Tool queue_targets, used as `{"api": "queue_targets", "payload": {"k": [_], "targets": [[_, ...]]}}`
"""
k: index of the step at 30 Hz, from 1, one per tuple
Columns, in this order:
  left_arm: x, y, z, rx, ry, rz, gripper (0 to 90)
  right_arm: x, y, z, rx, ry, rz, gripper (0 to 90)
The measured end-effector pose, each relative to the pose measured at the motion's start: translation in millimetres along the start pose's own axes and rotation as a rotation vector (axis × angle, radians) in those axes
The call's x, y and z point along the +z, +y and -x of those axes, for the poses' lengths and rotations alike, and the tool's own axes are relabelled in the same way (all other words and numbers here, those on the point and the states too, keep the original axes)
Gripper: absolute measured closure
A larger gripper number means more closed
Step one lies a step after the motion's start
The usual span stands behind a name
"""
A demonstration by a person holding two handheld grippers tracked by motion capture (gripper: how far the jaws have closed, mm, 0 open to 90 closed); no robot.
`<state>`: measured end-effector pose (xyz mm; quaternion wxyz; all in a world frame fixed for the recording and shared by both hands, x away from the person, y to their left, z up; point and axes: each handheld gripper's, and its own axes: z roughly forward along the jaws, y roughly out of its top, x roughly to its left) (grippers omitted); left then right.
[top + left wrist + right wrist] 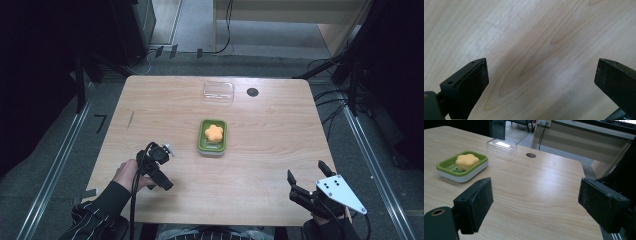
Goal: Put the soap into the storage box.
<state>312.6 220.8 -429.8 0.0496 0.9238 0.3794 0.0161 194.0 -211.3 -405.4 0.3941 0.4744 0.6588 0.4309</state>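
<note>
A green soap dish (202, 140) with a white base sits near the middle of the wooden table and holds an orange flower-shaped soap (214, 133). My left gripper (159, 159) is left of the dish, tilted down at the tabletop. In the left gripper view its jaws (541, 82) stand wide apart over bare wood. My right gripper (306, 171) is open at the front right corner, pointing up the table. From the right gripper view the dish (461, 178) and soap (467, 161) lie far off at the left, beyond the open right gripper (536, 205).
A clear plastic lid (218, 92) lies at the table's far edge, with a round cable hole (252, 92) just right of it. Both show in the right gripper view, the lid (501, 145) and the hole (531, 155). Dark stands and cables surround the table.
</note>
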Motion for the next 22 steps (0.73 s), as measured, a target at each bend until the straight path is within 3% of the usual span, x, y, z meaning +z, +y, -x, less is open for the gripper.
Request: {"api": "queue_targets", "payload": {"k": [11, 22], "targets": [[7.6, -18.6, 2.8, -0.011, -0.032, -0.014, 0.0, -0.5, -0.1, -0.1, 0.0, 0.001, 0.001, 13.2], [14.4, -16.3, 3.3, 0.002, -0.041, -0.033, 0.0, -0.2, -0.9, 1.4, 0.0, -0.002, 0.001, 13.1]]}}
